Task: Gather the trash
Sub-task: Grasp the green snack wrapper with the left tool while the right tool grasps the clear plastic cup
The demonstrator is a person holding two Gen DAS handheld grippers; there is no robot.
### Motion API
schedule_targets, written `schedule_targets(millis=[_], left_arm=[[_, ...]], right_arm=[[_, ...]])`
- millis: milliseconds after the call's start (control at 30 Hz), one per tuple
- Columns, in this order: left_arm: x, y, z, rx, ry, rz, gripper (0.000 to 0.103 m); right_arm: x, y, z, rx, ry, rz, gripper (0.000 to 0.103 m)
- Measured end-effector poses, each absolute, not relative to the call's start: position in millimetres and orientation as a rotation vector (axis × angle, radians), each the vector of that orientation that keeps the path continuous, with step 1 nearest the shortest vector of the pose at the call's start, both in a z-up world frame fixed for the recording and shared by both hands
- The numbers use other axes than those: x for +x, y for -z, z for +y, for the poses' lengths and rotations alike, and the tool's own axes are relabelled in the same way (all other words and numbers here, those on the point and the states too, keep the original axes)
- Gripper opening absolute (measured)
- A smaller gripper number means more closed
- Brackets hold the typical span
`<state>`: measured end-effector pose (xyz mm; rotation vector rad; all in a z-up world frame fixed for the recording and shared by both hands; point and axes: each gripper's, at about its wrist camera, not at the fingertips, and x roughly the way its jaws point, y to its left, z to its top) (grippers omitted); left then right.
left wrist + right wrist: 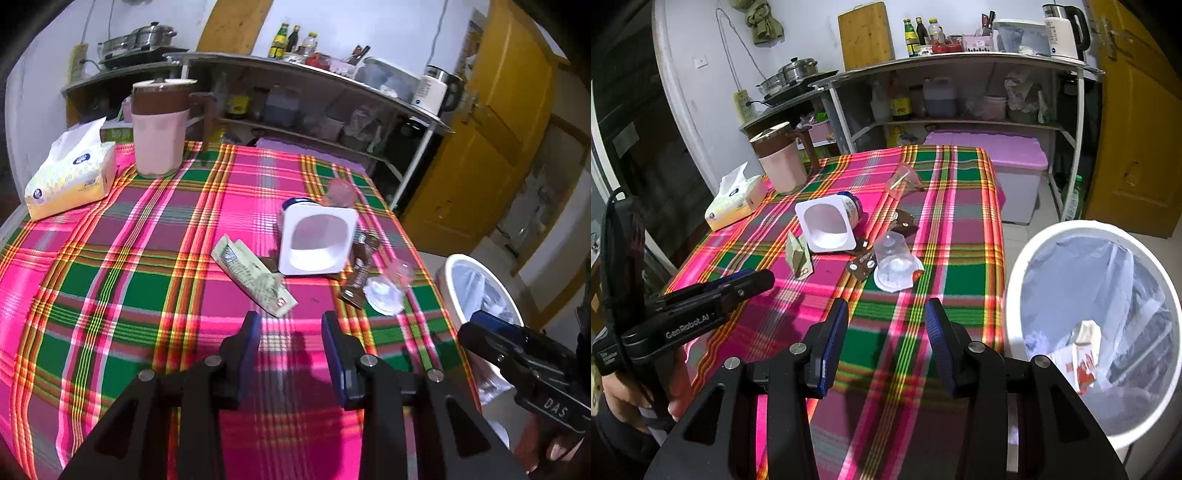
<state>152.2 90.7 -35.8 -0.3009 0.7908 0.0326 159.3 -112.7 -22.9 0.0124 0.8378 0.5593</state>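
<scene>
Both grippers, left (291,328) and right (886,314), spread and empty; ahead, white tub (827,225) looks light, stiff, pinchable at rim.

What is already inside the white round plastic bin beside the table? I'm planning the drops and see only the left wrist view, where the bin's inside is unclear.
Observer: The white round plastic bin has a clear liner, and a crumpled red-and-white carton lies near its bottom.
Operator: Is the right gripper carrying anything? I only see its side.
Observer: No. The right gripper is open, with nothing between its blue pads.
</scene>
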Motion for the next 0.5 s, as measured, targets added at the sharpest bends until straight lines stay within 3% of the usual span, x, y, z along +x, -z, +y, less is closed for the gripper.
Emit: schedule_targets(millis=[500], left_arm=[[201,66,110,-0.339,-0.121,0.845,0.034]], right_arm=[[201,41,-85,-0.015,-0.565,0.873,0.044]])
